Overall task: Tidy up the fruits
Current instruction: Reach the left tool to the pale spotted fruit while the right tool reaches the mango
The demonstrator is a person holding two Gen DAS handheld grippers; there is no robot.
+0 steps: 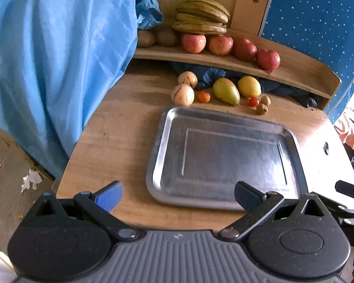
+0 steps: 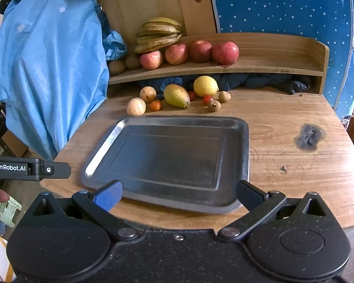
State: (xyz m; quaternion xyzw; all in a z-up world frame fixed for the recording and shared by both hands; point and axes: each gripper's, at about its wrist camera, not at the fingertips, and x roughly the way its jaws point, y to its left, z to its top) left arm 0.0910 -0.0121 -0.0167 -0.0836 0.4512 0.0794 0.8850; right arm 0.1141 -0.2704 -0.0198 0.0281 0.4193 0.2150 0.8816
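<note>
Fruits lie in two groups beyond a metal tray (image 2: 167, 160) on the wooden tabletop (image 2: 283, 146). On the raised shelf (image 2: 271, 63) at the back sits a bunch of bananas (image 2: 159, 34) with four red apples (image 2: 225, 52) in a row in front of it, and two brown kiwis (image 2: 132, 61) to their left. Below, on the tabletop just behind the tray's far rim, are a pear (image 2: 176, 95), a lemon (image 2: 205, 86), two pale round fruits (image 2: 136, 106), a small orange fruit (image 2: 155, 105), a little red one (image 2: 208, 99) and two small brown ones (image 2: 214, 106) — all close together, none on the tray.

Both claws hang over the near edge of the tabletop, held wide with nothing between the fingers. The left claw (image 1: 178, 197) is at the tray's near left corner; the right claw (image 2: 179, 195) spans its near rim. A blue cloth (image 2: 52, 66) is draped on the left — it hides that end of the shelf.
</note>
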